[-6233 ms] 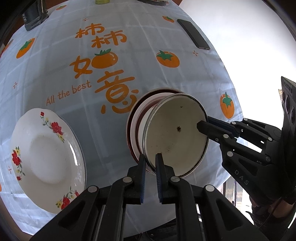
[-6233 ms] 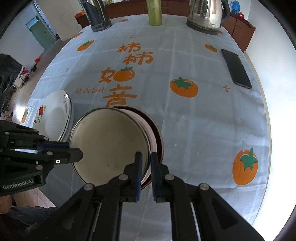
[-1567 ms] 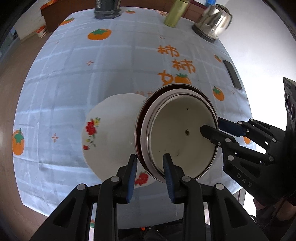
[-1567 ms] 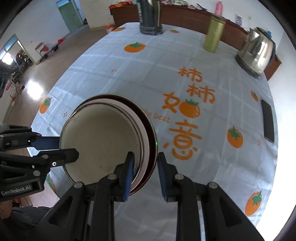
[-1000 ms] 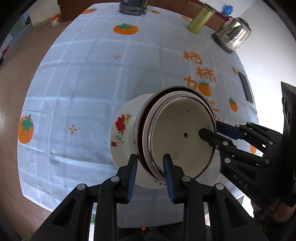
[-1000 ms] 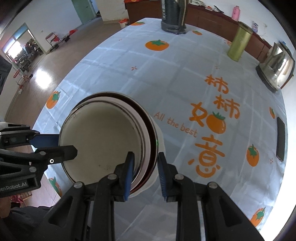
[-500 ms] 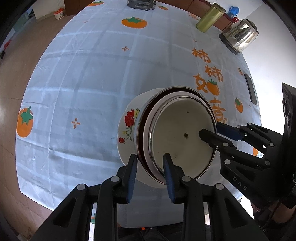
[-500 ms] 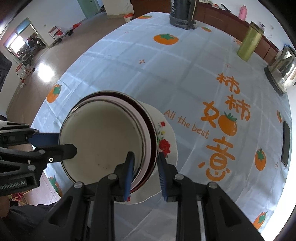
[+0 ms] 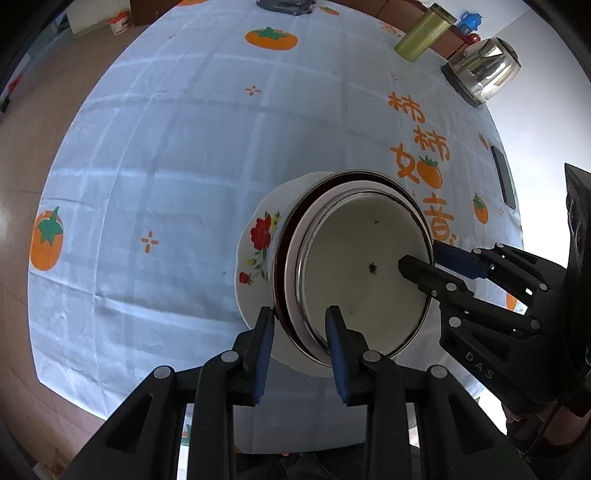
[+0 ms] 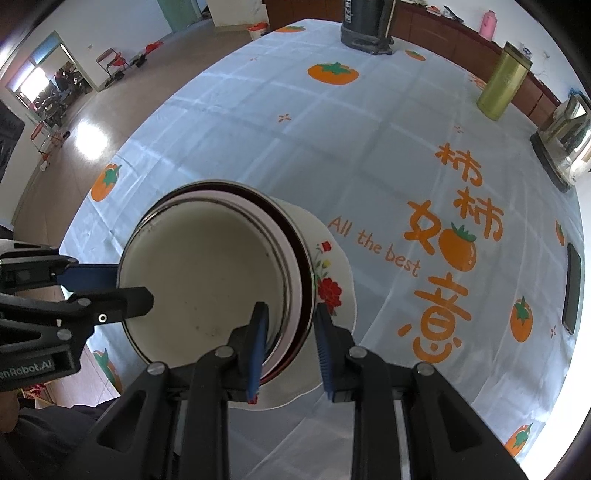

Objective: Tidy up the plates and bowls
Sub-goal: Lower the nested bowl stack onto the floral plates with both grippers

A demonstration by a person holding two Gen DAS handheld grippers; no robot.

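A stack of bowls, a cream metal bowl (image 9: 362,273) nested in a dark red-rimmed bowl (image 9: 284,236), hangs over a white floral plate (image 9: 258,236) on the tablecloth. My left gripper (image 9: 300,339) is shut on the stack's near rim. My right gripper (image 10: 290,343) is shut on the opposite rim, and shows in the left wrist view (image 9: 424,260) at the right. The bowls (image 10: 207,273) cover most of the plate (image 10: 332,280) in the right wrist view. I cannot tell whether the stack touches the plate.
The table has a pale blue cloth (image 9: 184,147) with orange persimmon prints. A green canister (image 9: 421,35) and a steel kettle (image 9: 480,70) stand at the far edge, a dark appliance (image 10: 365,26) too. A black phone (image 10: 572,288) lies at the right. The table edge is close below the plate.
Both grippers have carried the bowl stack leftward until it is above the floral plate. Over the last second the stack has settled more squarely over the plate.
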